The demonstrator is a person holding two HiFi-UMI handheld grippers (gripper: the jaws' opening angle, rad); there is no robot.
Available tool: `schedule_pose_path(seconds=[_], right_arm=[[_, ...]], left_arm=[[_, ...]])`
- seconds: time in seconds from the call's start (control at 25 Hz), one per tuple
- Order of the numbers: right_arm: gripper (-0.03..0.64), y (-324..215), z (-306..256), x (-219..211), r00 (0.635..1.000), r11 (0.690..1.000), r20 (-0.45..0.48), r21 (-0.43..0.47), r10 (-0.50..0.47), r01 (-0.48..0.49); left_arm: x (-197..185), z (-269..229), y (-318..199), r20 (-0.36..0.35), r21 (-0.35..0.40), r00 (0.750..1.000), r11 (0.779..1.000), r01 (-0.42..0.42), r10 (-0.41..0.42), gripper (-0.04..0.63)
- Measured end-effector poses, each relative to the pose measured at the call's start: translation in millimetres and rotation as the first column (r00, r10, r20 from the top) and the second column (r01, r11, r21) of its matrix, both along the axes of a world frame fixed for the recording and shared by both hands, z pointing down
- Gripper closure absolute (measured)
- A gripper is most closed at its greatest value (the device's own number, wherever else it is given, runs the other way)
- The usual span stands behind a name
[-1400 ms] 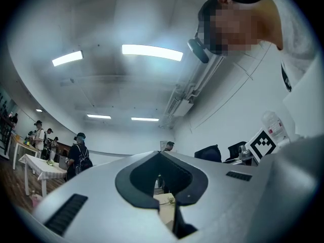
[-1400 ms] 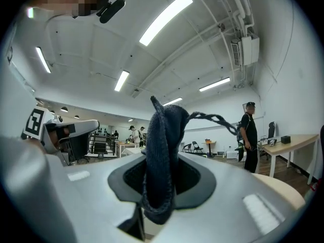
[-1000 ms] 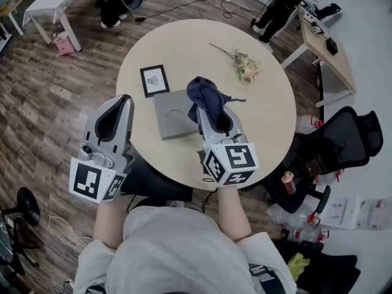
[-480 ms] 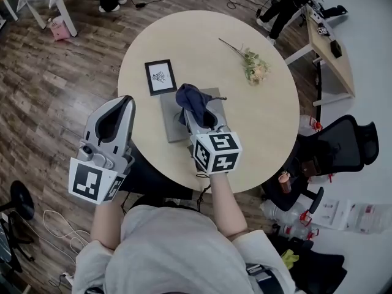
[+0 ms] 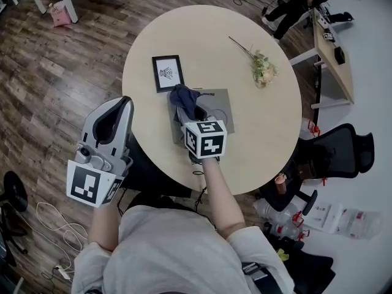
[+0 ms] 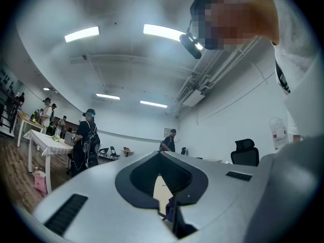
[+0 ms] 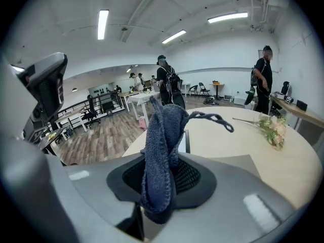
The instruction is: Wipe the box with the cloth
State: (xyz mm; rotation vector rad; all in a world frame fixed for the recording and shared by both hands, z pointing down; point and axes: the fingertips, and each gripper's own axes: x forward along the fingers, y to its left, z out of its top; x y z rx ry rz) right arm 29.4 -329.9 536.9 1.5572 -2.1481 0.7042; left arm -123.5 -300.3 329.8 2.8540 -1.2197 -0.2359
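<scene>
Pinching the cloth in the right gripper, jaws clamped on a bunched fold and just eased a shade wider, with fabric between them all the same. Holding the left gripper closed on nothing, off the table's edge at the left of the head view, well apart from the work.

Finding the box near the middle of the table, just below and right of the picture frame, with the cloth over its left part; impossible to tell whether touching yet.

Judging the hazards from here:
- Losing the cloth mid-stroke, given only a narrow fold in the jaws and a grip seemingly loosened.
- Scraping the grey top with hard jaw tips rather than fabric, since most of the cloth stands up above the jaws instead of hanging below them.
- Shoving the box across the table, flat and probably light, with nothing bracing it, possibly into the picture frame just beside its upper left corner.

Lying flat, broad face up, close to square, so showing no clear long axis; edges turned slightly off the picture's, far edge climbing a little toward the right. Standing nearly upright in the right gripper view, the cloth's long axis, with a loose loop trailing to the right.
</scene>
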Motion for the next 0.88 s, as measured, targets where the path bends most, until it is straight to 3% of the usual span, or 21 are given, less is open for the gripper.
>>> schedule_pose_path(seconds=[0.32, 0.64, 0.88], right_arm=[[0.481, -10, 38, -6, 0.999, 0.996, -0.036, -0.092, 0.001, -0.005], [0.423, -13, 35, 1, 0.997, 0.997, -0.072, -0.067, 0.04, -0.045], [0.393, -24, 53, 9, 0.985, 0.988, -0.151, -0.112, 0.089, -0.106]], left_arm=[[-18, 12, -9, -0.009, -0.029, 1.0, 1.0, 0.006, -0.006, 0.588], [-21, 22, -17, -0.034, -0.048, 0.999, 0.999, -0.019, 0.018, 0.588], [-22, 27, -19, -0.039, -0.057, 0.999, 0.998, -0.038, 0.036, 0.588]])
